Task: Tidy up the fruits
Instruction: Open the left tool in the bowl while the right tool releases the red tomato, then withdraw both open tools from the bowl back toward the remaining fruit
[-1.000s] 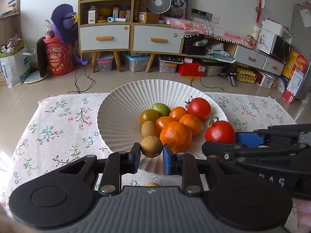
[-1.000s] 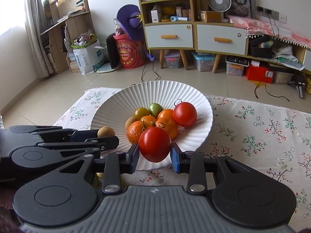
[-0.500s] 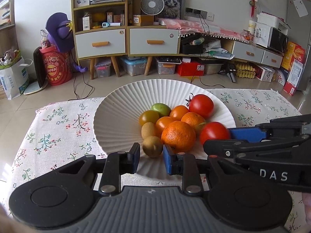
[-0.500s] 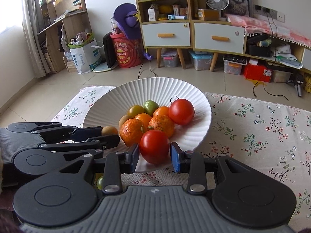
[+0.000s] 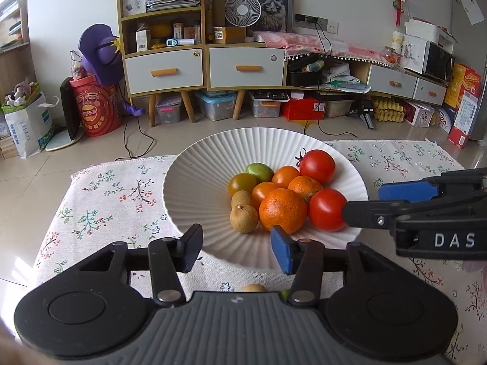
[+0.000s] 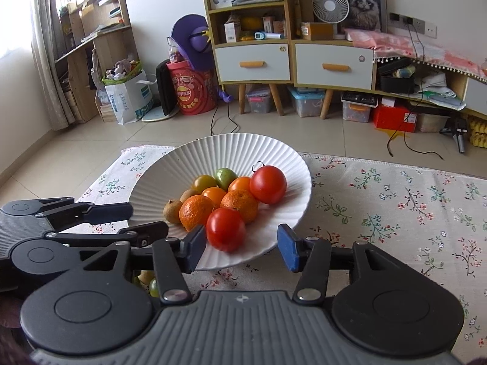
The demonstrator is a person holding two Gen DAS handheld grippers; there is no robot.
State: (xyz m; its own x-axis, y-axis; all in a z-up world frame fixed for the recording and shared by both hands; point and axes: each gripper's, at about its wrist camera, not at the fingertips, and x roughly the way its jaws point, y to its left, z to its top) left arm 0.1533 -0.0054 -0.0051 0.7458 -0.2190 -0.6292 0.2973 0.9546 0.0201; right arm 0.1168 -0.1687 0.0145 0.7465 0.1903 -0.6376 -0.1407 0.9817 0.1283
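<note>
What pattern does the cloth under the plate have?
The cloth is off-white with small floral sprigs; the right wrist view shows it best.

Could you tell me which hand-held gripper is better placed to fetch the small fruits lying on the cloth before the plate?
Probably left. The small fruits lie right beneath the left hand-held gripper, jaws just opened and empty. The right hand-held gripper, jaws also just opened, straddles a tomato, farther off.

Beside your left tool, on its right, the right gripper (image 5: pixel 395 200) carries the white letters "DAS" on its black side. Far ahead of you, a small label (image 5: pixel 218 34) on the brown box (image 5: pixel 229 34) on the cabinet reads "5009". The print on the red drum (image 5: pixel 95 112) and the white paper bag (image 5: pixel 28 127) is too small to read.
</note>
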